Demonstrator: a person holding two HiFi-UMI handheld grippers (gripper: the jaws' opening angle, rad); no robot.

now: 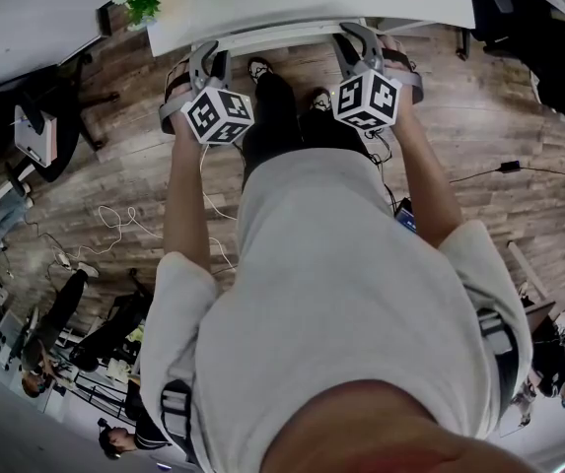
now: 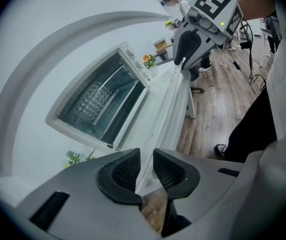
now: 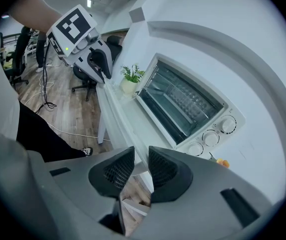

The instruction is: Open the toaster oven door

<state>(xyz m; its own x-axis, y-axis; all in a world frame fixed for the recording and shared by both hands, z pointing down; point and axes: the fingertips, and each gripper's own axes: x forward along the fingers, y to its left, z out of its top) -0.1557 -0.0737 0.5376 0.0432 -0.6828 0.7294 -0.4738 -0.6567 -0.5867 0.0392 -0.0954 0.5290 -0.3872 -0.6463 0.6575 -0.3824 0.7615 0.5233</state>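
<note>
White bench along frame top. Toaster oven on it, centre-right in right gripper view, door shut. My left tool and right tool slightly spread, empty, near bench edge. Opening not begun.

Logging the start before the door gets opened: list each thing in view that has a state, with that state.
Oven door: shut.
Left hand-held gripper: jaws apart, empty, at the table edge.
Right hand-held gripper: jaws apart, empty, at the table edge.
Knobs: settings too small to tell.
Plant: upright.
</note>
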